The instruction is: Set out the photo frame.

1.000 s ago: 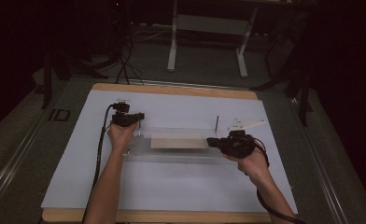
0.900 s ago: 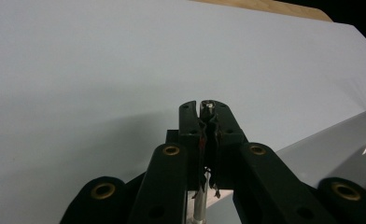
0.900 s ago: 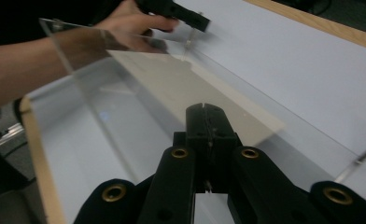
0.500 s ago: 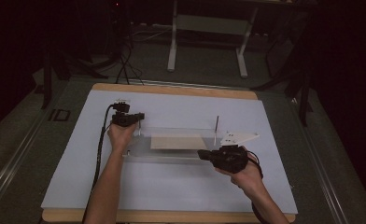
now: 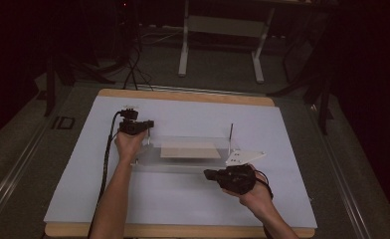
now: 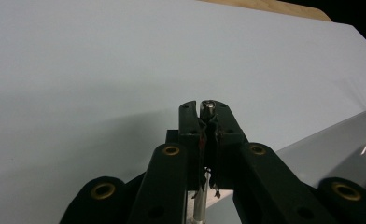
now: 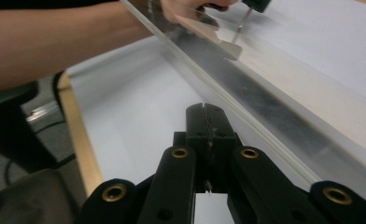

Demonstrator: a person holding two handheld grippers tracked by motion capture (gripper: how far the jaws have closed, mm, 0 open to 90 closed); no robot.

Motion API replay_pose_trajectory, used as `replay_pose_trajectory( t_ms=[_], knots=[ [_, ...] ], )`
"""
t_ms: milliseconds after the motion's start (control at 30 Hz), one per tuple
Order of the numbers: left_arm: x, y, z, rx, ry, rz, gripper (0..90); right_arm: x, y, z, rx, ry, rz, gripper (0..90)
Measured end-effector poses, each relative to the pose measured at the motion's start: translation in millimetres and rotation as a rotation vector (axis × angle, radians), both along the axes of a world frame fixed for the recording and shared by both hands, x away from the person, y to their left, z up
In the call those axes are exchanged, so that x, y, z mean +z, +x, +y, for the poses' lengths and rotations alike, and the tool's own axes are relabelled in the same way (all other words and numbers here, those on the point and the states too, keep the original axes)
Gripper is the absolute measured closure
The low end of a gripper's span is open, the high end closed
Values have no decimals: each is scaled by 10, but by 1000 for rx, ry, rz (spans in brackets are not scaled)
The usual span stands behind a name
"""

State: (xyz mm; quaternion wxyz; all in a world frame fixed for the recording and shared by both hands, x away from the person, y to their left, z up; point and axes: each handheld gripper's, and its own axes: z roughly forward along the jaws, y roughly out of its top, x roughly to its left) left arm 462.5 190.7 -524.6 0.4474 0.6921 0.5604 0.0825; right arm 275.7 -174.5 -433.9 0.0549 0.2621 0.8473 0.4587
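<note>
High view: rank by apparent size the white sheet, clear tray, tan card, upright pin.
1. white sheet, covers most of the table
2. clear tray
3. tan card, lying inside the tray
4. upright pin, thin rod at the tray's far right corner

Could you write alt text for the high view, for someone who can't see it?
A person's two forearms reach over a white-covered table, each hand holding a black tool. The left tool is shut on a thin metal pin at the corner of a clear tray; the right tool, shut, sits beside the tray's near edge.
</note>
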Motion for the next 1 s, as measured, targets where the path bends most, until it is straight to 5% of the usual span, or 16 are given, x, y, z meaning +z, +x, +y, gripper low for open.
replay_pose_trajectory(
  t_ms=[133, 567, 1000],
  knots=[
    [-1, 3, 3, -1, -2, 2, 852, -47, -22, 30, -50, -7, -40, 900],
    [3, 12, 6, -1, -4, 11, 849, -111, 16, 61, -123, -1, -63, 900],
    [-3, 32, 29, -14, -14, 16, 836, -53, 59, 66, -144, 23, -73, 900]
  ],
)
